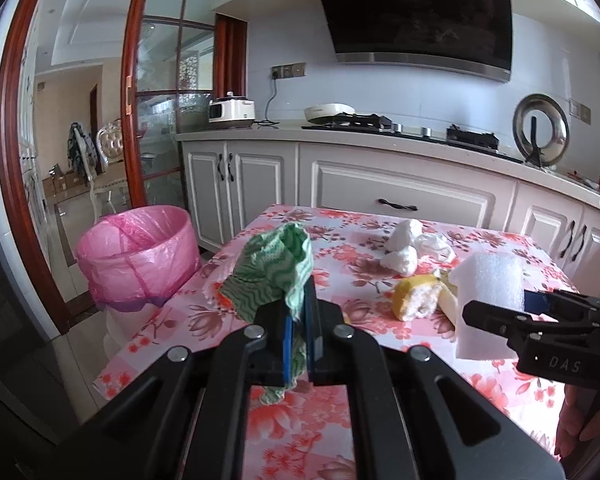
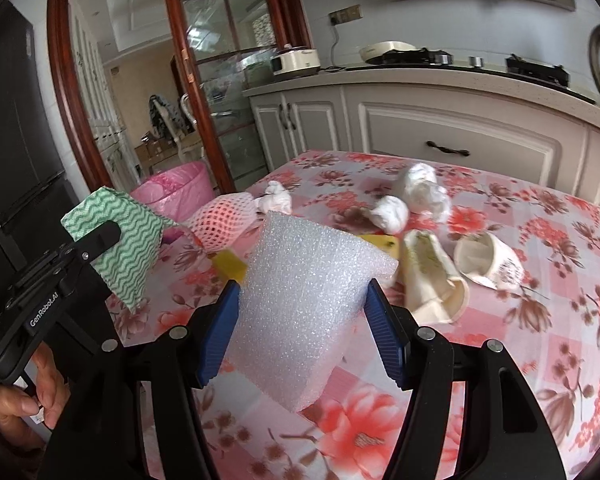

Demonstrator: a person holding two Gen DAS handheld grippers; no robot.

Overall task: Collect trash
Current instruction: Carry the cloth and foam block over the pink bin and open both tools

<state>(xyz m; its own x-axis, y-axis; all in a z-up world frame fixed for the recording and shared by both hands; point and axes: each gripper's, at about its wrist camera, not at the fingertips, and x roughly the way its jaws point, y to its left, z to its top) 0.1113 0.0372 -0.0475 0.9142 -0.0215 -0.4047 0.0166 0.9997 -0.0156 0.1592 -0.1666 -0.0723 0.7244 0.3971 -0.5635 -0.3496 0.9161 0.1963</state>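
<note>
Jaws pinching green cloth (image 1: 278,264) left, white foam (image 2: 304,300) right, foam's base hiding tabletop behind.

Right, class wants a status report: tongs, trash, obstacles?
Left tongs shut on green cloth. Right tongs clamping foam block. Pink-lined bin unobstructed.

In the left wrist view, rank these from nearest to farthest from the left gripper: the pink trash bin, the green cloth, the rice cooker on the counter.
1. Green cloth: pinched between the left gripper's pads, right at it.
2. Pink trash bin: on the floor, left of the table.
3. Rice cooker: on the far counter, near the glass door.
</note>
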